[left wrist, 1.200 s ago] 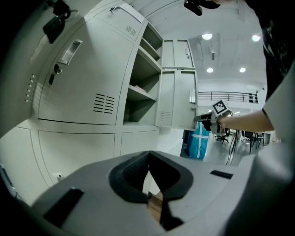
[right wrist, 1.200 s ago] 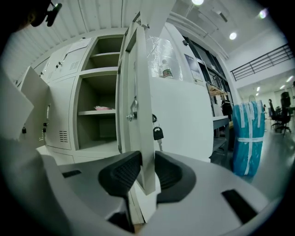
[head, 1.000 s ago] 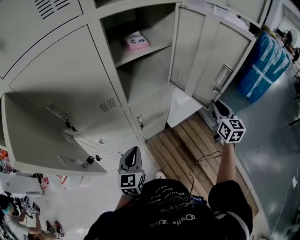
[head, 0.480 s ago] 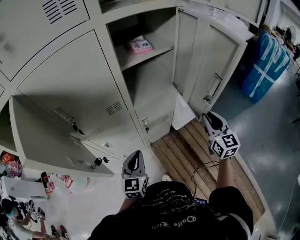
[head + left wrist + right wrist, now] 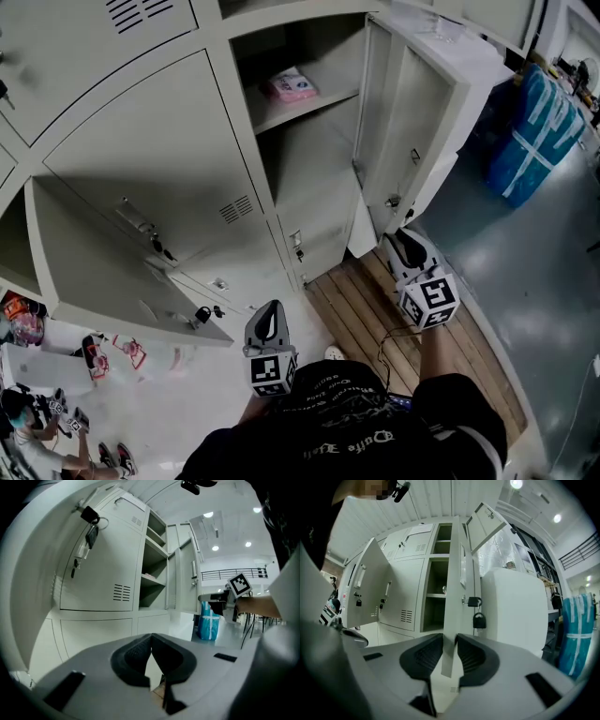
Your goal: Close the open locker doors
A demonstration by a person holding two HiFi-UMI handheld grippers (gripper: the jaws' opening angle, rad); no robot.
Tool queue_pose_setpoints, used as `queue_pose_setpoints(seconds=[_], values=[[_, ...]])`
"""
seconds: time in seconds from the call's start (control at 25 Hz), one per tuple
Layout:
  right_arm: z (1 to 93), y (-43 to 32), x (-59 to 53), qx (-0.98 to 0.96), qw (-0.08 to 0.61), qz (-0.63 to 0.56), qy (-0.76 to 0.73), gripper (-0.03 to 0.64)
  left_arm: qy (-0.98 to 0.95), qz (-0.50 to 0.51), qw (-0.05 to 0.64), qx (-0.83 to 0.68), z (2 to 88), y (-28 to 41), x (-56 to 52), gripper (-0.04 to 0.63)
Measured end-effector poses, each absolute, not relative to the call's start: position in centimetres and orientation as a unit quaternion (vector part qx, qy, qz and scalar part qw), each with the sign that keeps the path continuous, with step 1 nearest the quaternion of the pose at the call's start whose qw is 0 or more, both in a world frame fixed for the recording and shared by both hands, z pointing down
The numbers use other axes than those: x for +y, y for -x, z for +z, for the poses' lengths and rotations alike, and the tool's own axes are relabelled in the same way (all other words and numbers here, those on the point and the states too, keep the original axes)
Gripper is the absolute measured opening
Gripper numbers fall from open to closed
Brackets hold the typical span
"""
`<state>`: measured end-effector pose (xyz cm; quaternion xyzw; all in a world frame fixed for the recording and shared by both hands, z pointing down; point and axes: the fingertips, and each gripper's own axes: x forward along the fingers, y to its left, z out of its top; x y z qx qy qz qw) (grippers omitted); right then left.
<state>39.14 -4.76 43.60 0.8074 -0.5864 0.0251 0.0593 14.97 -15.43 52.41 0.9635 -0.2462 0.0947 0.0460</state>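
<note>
The tall locker door (image 5: pixel 417 112) at the right stands partly open, with a padlock (image 5: pixel 394 201) on its hasp. My right gripper (image 5: pixel 401 246) sits at that door's lower free edge. In the right gripper view the door's edge (image 5: pixel 451 597) runs between the jaws of the right gripper (image 5: pixel 450 641), which have just been opening a little and still touch it. Behind it, a pink packet (image 5: pixel 292 86) lies on a shelf of the open compartment. A second door (image 5: pixel 103 272) at the left hangs wide open. My left gripper (image 5: pixel 268 314) is shut and empty, low before the lockers.
A wooden pallet (image 5: pixel 375 309) lies on the floor under my right arm. A blue wrapped bundle (image 5: pixel 534 131) stands right of the lockers. Keys (image 5: pixel 89 524) hang from a closed door. Loose items and a person (image 5: pixel 19 412) are at the lower left.
My right gripper has moved left toward the lockers and the tall door has swung with it, further toward shut. The left gripper has hardly moved.
</note>
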Motion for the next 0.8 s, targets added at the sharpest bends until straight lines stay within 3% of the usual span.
queue_pose_setpoints(seconds=[0.52,0.8], values=[[43.6,-34.7,-9.7,-0.623,0.069,0.001,-0.779,0.076,-0.951,0.110,0.050,-0.286,52.9,-13.6,-16.0,0.008],[43.7,-33.1,-12.6,-0.643,0.036,0.010,-0.765,0.052,-0.949,0.111,0.050,-0.290,53.2,-13.5,-16.2,0.008]])
